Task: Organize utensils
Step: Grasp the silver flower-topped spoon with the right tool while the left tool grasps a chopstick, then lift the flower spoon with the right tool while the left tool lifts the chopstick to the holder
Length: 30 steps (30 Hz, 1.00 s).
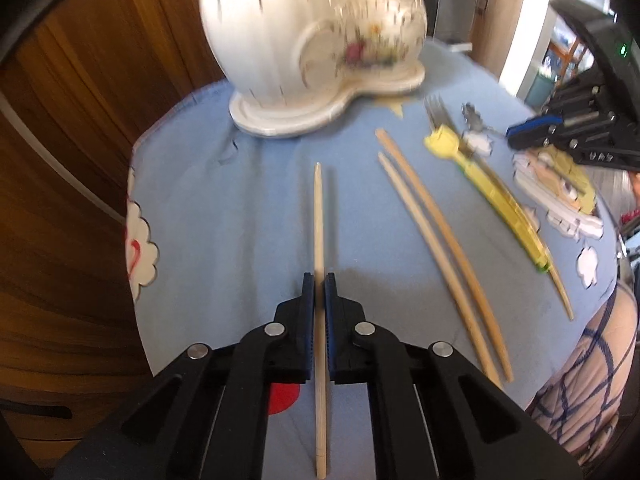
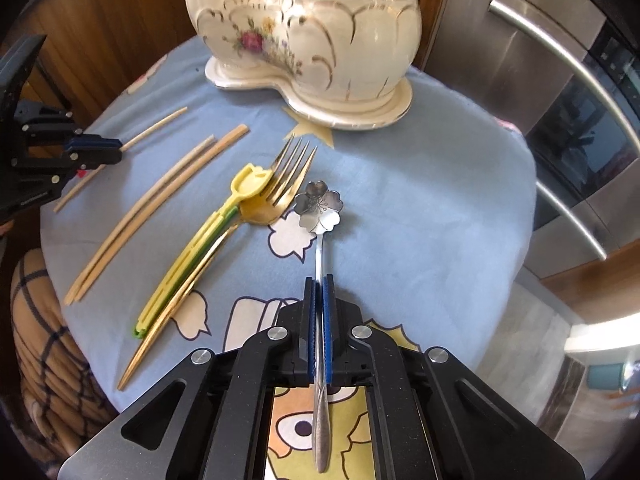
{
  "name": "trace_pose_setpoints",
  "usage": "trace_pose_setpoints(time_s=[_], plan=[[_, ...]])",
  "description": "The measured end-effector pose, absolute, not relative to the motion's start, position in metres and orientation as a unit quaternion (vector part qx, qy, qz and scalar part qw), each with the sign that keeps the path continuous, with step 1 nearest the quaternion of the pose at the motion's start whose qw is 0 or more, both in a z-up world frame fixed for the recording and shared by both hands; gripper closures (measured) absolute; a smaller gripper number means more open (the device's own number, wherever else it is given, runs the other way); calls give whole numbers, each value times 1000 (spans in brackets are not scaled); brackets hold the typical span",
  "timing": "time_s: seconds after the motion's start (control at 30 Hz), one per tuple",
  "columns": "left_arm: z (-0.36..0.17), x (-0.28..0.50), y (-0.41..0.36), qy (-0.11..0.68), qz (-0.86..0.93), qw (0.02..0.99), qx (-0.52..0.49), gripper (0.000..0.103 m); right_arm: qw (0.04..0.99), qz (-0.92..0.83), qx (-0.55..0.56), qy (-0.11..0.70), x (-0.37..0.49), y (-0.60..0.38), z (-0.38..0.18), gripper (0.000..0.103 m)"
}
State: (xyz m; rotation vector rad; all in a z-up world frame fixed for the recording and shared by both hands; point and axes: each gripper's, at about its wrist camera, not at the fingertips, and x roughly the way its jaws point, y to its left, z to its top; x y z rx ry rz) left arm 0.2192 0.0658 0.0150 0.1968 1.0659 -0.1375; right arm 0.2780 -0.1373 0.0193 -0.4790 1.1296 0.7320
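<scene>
My left gripper (image 1: 319, 280) is shut on a pale wooden chopstick (image 1: 318, 216) that points toward the white floral ceramic utensil holder (image 1: 304, 36). It also shows in the right wrist view (image 2: 116, 150), holding the same chopstick (image 2: 160, 128). My right gripper (image 2: 319, 282) is shut on the handle of a silver flower-shaped spoon (image 2: 320, 206), whose bowl points toward the holder (image 2: 308, 32). The right gripper shows at the left wrist view's right edge (image 1: 516, 134). A pair of chopsticks (image 2: 152, 208), a yellow utensil (image 2: 208, 240) and a gold fork (image 2: 280, 184) lie on the blue cloth.
The table wears a blue cartoon-print cloth (image 2: 420, 200). Wood panelling (image 1: 72, 120) is to the left, and a steel oven front (image 2: 560, 100) to the right. A checked-fabric seat or lap (image 2: 40, 340) sits at the table's near-left edge.
</scene>
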Motion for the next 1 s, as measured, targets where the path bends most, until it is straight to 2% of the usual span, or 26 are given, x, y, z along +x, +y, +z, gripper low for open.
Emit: trace_pose_setpoints(time_s=[0.37,0.77,1.0], plan=[[69,187,83,348,-48,936,-9,98,830,353,-107,419,257,-167,64,99],[108,178,79,188,-67,977,-77,98,883,368,19,290,246,-172,98,99],[122,202,75,147,-71,980,-112,98,891,373,87,243,259,-162,109,99]])
